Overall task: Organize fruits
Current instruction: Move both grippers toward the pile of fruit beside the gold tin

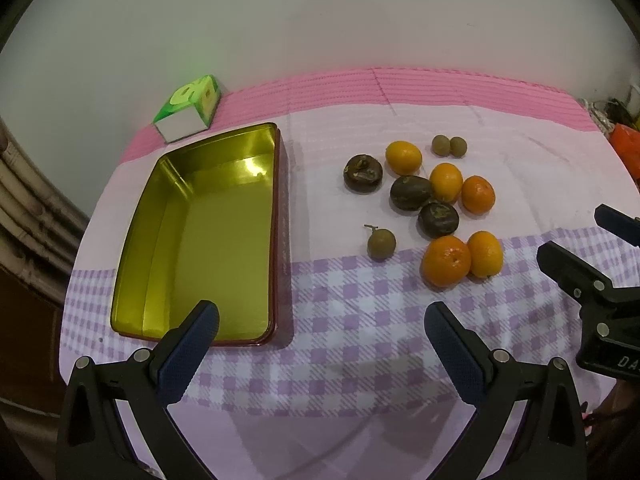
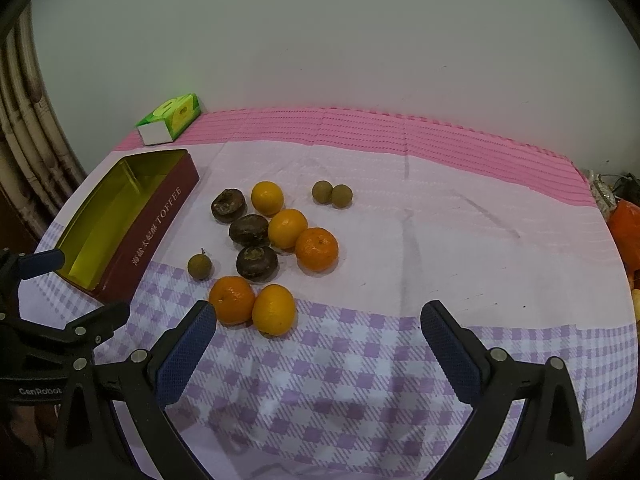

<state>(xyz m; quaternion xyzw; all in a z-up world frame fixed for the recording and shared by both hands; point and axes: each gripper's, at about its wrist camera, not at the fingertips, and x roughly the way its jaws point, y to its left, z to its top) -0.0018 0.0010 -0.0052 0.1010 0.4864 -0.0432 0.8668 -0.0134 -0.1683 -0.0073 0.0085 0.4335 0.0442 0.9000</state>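
Note:
An empty gold-lined tin [image 1: 208, 240], dark red outside, lies on the left of the cloth-covered table; it also shows in the right wrist view [image 2: 160, 224]. To its right lies a loose cluster of fruit: several oranges [image 1: 446, 261] [image 2: 232, 300], three dark brown fruits [image 1: 411, 193] [image 2: 257, 263], and three small tan longans [image 1: 381, 244] [image 2: 199, 266]. My left gripper [image 1: 320, 336] is open and empty above the checked cloth, near the tin's front corner. My right gripper [image 2: 318, 334] is open and empty, just in front of the nearest oranges.
A green tissue box [image 1: 190, 109] [image 2: 170, 119] stands at the back left by the wall. The pink and purple checked cloth [image 2: 400, 240] covers the table. Orange clutter [image 2: 626, 228] sits past the right edge. Curtain folds [image 2: 24, 152] hang at the left.

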